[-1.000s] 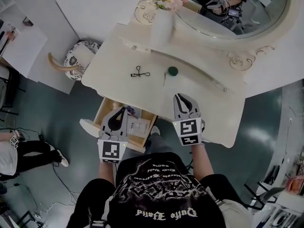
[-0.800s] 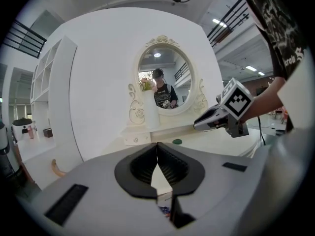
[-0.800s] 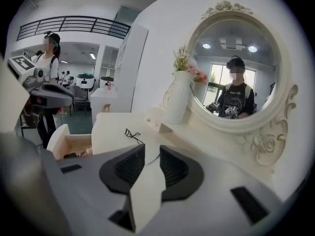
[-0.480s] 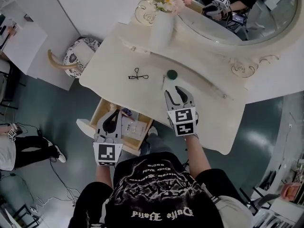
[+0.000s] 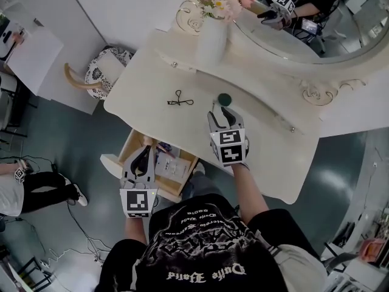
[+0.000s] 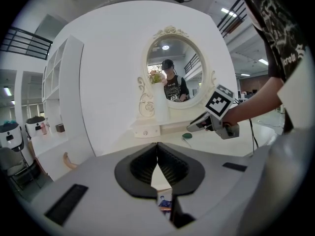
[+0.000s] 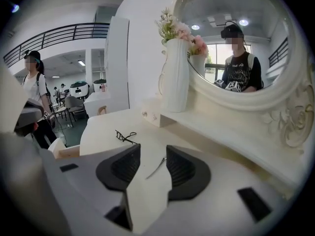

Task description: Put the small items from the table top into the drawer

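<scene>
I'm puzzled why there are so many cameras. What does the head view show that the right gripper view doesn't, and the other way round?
Only the head view: the things lying inside the open drawer, and a green round item on the table.

Only the right gripper view: the right gripper seen close up. Its jaws have just been opening and stand apart, gripping nothing, with a thin pin lying on the table in line between them.

Both: the black wire tool, the white vase and the mirror.

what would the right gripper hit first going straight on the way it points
Most likely the thin dark pin on the table top, framed between the right gripper's jaws, which have just been opening; depth is unclear.
</scene>
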A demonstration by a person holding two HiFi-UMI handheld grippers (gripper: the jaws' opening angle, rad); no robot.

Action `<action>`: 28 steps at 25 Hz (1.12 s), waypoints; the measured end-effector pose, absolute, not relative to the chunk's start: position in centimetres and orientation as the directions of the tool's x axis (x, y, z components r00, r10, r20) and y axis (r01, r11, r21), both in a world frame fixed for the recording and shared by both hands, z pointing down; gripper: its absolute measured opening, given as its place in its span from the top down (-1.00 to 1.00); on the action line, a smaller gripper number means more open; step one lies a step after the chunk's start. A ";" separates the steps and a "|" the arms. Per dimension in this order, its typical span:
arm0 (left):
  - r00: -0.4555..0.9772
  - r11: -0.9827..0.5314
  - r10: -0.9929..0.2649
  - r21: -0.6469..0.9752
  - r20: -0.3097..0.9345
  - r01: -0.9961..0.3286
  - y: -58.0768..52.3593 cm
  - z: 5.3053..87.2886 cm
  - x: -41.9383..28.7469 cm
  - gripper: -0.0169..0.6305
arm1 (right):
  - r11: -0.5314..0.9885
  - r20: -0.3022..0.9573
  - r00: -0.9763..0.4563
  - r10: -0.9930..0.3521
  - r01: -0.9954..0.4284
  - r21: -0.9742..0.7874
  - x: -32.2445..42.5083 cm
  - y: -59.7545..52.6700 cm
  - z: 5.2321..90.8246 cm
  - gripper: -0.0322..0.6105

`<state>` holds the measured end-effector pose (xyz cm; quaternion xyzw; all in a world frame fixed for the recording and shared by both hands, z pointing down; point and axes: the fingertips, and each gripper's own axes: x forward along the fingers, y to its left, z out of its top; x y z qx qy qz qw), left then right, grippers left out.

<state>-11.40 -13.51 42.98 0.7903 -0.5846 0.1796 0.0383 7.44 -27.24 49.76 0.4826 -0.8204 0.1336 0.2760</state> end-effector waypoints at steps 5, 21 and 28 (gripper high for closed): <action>0.241 -0.305 -0.903 -0.136 0.355 -0.942 -13.5 44.1 -11.8 0.90 | 0.457 0.619 -0.350 -0.704 -0.889 0.017 7.1 -28.6 51.7 0.40; 0.229 -0.301 -0.886 -0.125 0.403 -0.945 -14.6 45.7 -13.4 0.90 | 0.356 0.698 -0.260 -0.668 -0.935 -0.008 7.4 -31.1 55.9 0.41; 0.222 -0.296 -0.883 -0.124 0.415 -0.947 -15.0 46.1 -14.4 0.90 | 0.320 0.719 -0.234 -0.655 -0.947 -0.017 7.5 -31.8 57.0 0.41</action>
